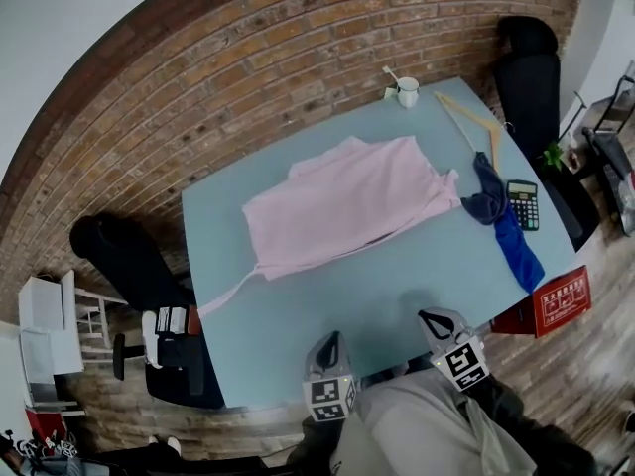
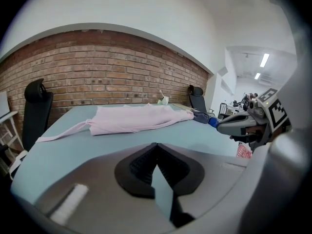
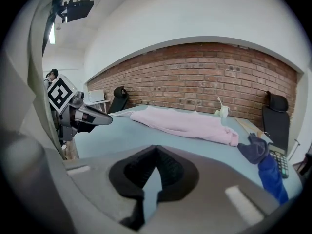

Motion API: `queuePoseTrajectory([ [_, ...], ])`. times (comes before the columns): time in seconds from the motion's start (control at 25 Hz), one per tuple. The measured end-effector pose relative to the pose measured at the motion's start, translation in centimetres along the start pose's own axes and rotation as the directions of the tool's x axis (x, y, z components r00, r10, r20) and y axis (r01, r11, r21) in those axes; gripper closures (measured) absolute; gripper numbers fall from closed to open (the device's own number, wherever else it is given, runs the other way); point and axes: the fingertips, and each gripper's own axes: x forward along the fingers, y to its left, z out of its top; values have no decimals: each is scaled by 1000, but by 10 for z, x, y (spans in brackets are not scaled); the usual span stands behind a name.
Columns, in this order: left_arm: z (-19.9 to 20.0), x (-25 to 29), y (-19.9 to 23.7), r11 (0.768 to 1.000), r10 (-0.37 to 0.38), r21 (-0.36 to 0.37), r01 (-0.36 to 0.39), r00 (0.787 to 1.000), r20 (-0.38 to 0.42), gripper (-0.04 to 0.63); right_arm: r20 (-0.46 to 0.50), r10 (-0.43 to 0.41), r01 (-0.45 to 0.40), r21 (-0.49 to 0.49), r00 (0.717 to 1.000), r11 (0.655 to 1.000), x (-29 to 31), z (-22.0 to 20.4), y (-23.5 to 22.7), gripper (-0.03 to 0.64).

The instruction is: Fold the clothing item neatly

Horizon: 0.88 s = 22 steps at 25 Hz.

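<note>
A pink garment (image 1: 342,206) lies loosely folded across the middle of the light blue table (image 1: 298,315), one thin sleeve trailing toward the table's front left edge. It also shows as a low pink heap (image 2: 134,118) in the left gripper view and as a long pink heap (image 3: 183,122) in the right gripper view. My left gripper (image 1: 330,343) hovers over the table's near edge, shut and empty. My right gripper (image 1: 435,319) is beside it to the right, also shut with nothing in it. Both are well short of the garment.
A dark blue cloth (image 1: 501,221) and a calculator (image 1: 522,204) lie at the table's right side, a wooden hanger (image 1: 474,122) and a white mug (image 1: 407,91) at the far corner. Black chairs (image 1: 134,261) stand left and right; a red box (image 1: 558,300) sits by the right edge.
</note>
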Motion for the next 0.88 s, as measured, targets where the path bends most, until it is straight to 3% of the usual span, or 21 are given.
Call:
queuePoseTrajectory([
  [0.32,-11,-8,-3,1000,-29,9,29,999,-13,588,-14,-14,15,33,1000,999,-3,-5,8,615],
  [0.88,-10,-17,29,996,87,-22,-87,996,12,588,-6,83,-84,-51,997,995,29,19,24,615],
])
